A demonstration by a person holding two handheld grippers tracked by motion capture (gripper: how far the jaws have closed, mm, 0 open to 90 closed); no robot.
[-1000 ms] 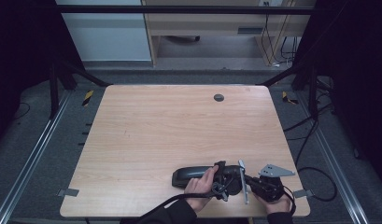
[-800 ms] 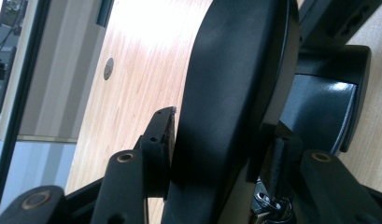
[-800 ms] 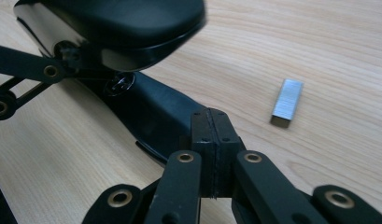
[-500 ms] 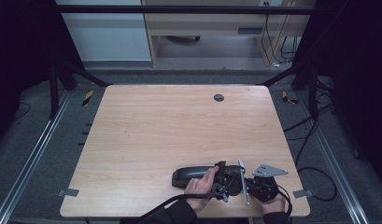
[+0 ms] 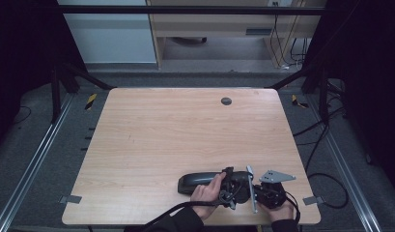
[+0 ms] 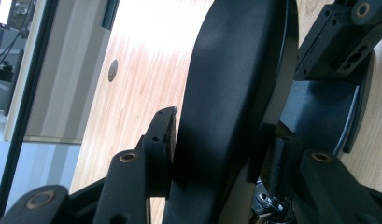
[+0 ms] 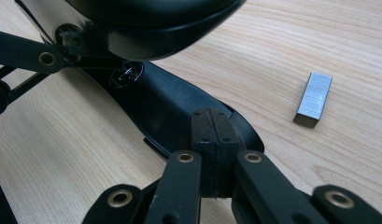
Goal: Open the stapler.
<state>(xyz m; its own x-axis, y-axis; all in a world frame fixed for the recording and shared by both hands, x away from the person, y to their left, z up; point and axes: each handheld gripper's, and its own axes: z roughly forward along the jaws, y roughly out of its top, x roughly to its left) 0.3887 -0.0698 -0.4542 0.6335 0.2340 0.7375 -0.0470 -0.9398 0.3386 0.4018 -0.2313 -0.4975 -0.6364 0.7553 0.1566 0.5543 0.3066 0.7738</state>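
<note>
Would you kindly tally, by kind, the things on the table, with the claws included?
Black stapler: 1
Small silver metal block: 1
Claws: 2 (left claw, right claw)
Total: 4

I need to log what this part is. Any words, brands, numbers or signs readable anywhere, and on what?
No text can be read.
Black stapler: a small round mark on its base in the right gripper view, too small and glary to read.
Metal block: brushed faces, no marking.
Table: bare wood, no label.
Black-and-yellow striped tape on the floor: a hazard pattern, no words.
</note>
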